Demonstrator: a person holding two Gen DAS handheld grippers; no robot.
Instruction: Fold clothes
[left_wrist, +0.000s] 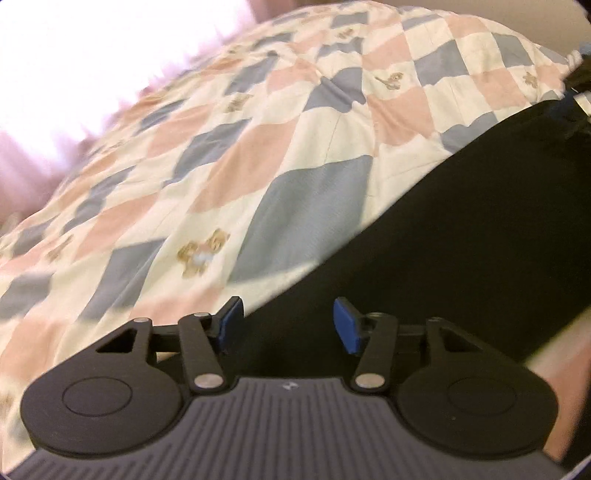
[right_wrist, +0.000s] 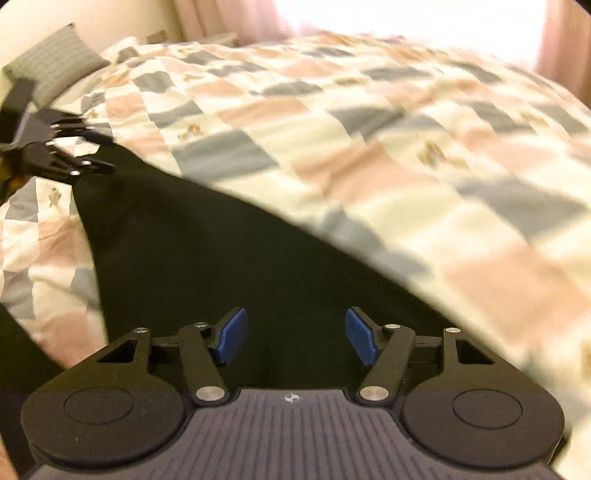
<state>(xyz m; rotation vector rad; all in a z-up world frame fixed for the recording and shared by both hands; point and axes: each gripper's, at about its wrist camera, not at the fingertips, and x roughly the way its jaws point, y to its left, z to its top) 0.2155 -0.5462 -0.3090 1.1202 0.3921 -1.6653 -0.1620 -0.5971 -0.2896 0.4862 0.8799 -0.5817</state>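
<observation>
Black garment (right_wrist: 207, 258) flat on checked quilt (right_wrist: 369, 155). Your left gripper (left_wrist: 289, 325) and right gripper (right_wrist: 292, 334): both jaws wide, nothing held. Pinch 2 corners squarely, lift evenly, avoid quilt.

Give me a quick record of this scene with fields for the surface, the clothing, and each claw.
surface: bed with a checked quilt in pink, blue and cream, with small bear prints
clothing: black garment spread on the quilt
left claw: open, over the garment's edge, holding nothing
right claw: open, over the black garment, holding nothing
background: grey pillow, pink curtains at a bright window
</observation>
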